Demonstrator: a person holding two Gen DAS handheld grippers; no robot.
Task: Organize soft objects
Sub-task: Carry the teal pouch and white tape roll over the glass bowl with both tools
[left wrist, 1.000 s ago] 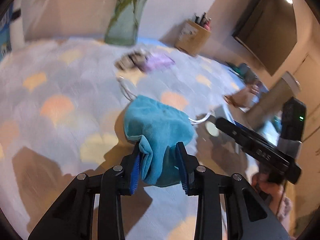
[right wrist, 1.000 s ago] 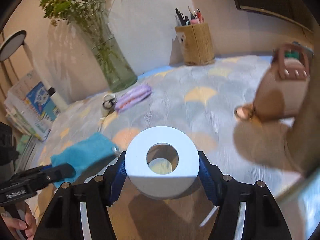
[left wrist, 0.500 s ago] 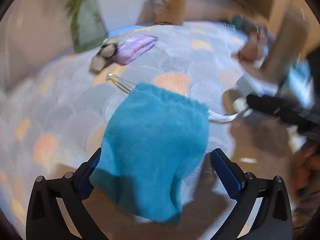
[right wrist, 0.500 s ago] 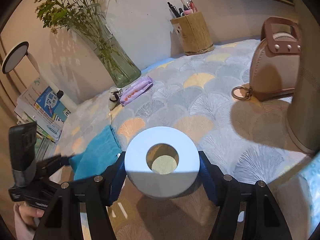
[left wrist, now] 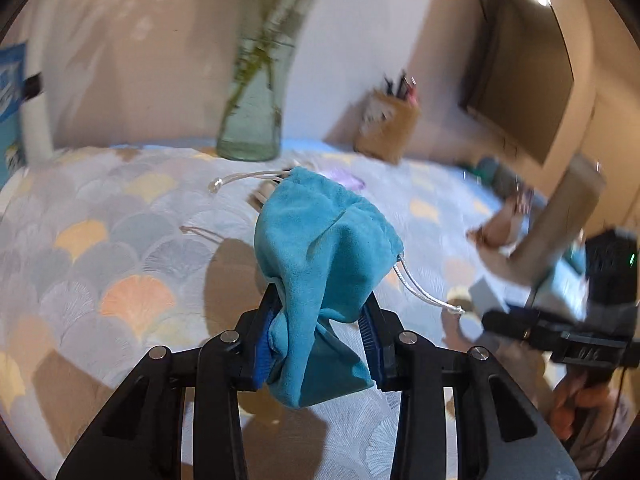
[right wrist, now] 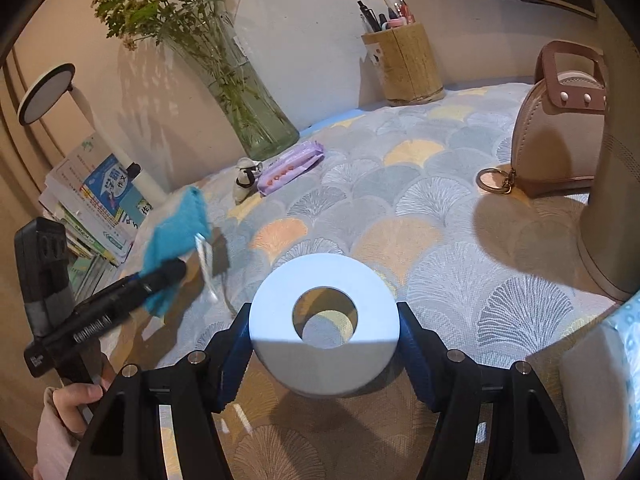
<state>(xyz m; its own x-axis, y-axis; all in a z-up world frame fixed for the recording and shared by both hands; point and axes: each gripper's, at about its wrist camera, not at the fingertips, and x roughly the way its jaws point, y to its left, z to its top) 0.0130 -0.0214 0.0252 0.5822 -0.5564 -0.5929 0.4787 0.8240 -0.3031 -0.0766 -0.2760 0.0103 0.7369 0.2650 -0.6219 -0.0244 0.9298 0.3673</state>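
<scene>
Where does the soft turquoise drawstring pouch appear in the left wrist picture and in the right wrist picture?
Left wrist view: the soft turquoise drawstring pouch fills the centre, pinched between the pads of the left claw.
Right wrist view: the pouch is at the left edge, lifted off the cloth by the left claw.
Shared landmark: the green glass vase with stems stands behind the pouch in both.

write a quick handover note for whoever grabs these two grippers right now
Left gripper: its jaws have just been closing and now pinch the blue drawstring pouch, lifted off the tablecloth, cords dangling.
Right gripper: clamped on the white tissue roll, hole facing the camera, held low over the cloth.
Purple tissue pack lies untouched by the glass vase.
Done: both soft items picked up.
Left: set each down in its place; where is not evident.
</scene>
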